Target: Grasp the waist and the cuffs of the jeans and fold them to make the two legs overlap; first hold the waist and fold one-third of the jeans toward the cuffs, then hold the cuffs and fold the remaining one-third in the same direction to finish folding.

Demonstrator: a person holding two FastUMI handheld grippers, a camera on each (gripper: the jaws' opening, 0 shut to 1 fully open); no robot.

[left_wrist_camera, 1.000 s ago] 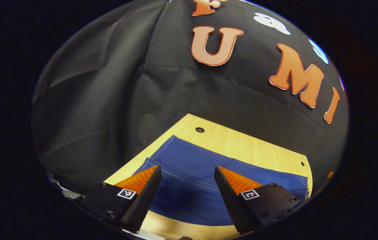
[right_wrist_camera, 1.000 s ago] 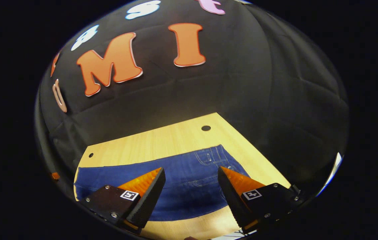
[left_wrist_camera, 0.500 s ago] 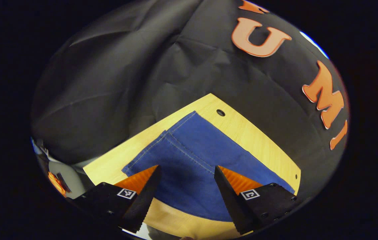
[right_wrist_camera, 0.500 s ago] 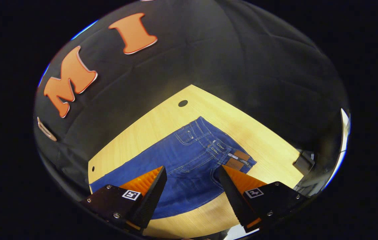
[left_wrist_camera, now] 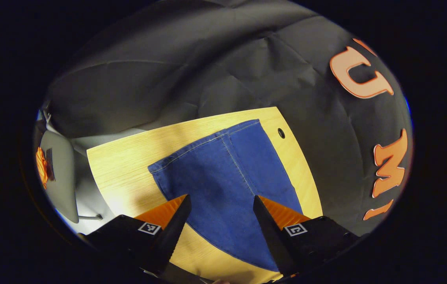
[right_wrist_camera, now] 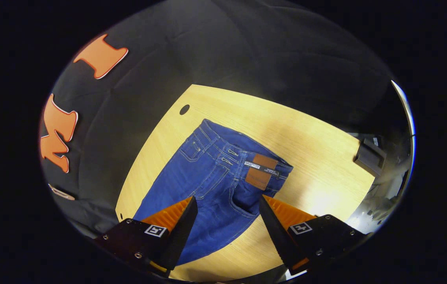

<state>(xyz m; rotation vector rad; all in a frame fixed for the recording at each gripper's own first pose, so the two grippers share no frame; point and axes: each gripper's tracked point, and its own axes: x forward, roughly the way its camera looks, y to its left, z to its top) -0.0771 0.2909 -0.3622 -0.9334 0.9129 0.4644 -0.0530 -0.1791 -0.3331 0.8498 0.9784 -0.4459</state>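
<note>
The flat blue denim jeans (right_wrist_camera: 211,177) on the pale wooden tabletop (right_wrist_camera: 306,138) were hovered over by both unclenched, empty tools (left_wrist_camera: 219,221) (right_wrist_camera: 225,223), so a single-layer pinch could have skewed the fold.

**Blue denim on pale wood, black cloth behind**

The jeans (right_wrist_camera: 211,177) are a solid mid-to-deep blue with lighter contrast stitching along seams, pockets and belt loops. At the waist, toward 1 o'clock in the right gripper view, sits a brown leather-look patch (right_wrist_camera: 262,171) crossed by a narrow dark label bearing pale print. In the left gripper view the cuffs (left_wrist_camera: 211,138) are the same blue, hemmed in pale thread, with one pale seam line running down the leg. The table (right_wrist_camera: 318,157) is light yellow wood with fine straight grain and small dark round holes (right_wrist_camera: 184,109). The booth wall (left_wrist_camera: 192,71) is matte black, creased.
</note>
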